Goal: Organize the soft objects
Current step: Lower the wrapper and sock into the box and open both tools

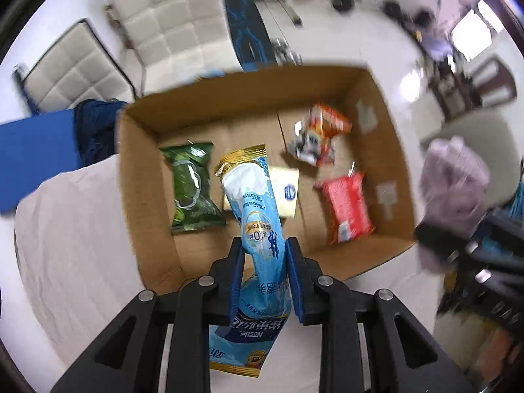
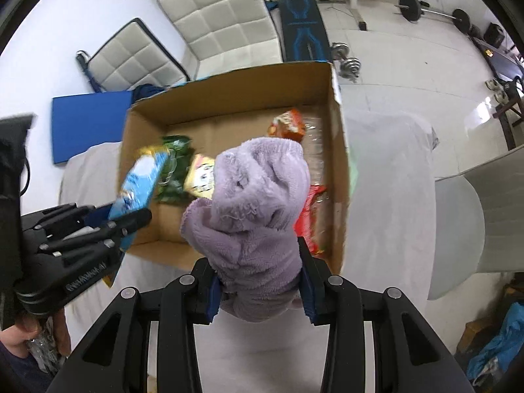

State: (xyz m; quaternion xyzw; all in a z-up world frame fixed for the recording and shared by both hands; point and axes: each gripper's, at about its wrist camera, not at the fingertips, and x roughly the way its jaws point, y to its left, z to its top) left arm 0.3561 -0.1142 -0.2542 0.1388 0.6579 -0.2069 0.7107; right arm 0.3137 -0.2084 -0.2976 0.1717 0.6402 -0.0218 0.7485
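My left gripper (image 1: 264, 245) is shut on a light blue Nestle pouch (image 1: 258, 226) and holds it over the near edge of an open cardboard box (image 1: 137, 177). In the box lie a green packet (image 1: 191, 186), a yellow packet (image 1: 285, 193), a red packet (image 1: 347, 208) and an orange-white packet (image 1: 319, 136). My right gripper (image 2: 258, 262) is shut on a fluffy lilac towel (image 2: 252, 203), held above the box's (image 2: 337, 150) near right side. The left gripper (image 2: 98, 229) with the blue pouch (image 2: 139, 180) shows at the left in the right wrist view.
The box stands on a table with a pale cloth (image 1: 75, 229). White cushioned chairs (image 2: 222, 23) and a blue mat (image 2: 88, 124) are behind it. A weight bench (image 2: 303, 26), dumbbells (image 2: 347, 62) and a barbell (image 2: 432, 11) lie on the floor beyond. A grey chair (image 2: 475, 216) is at right.
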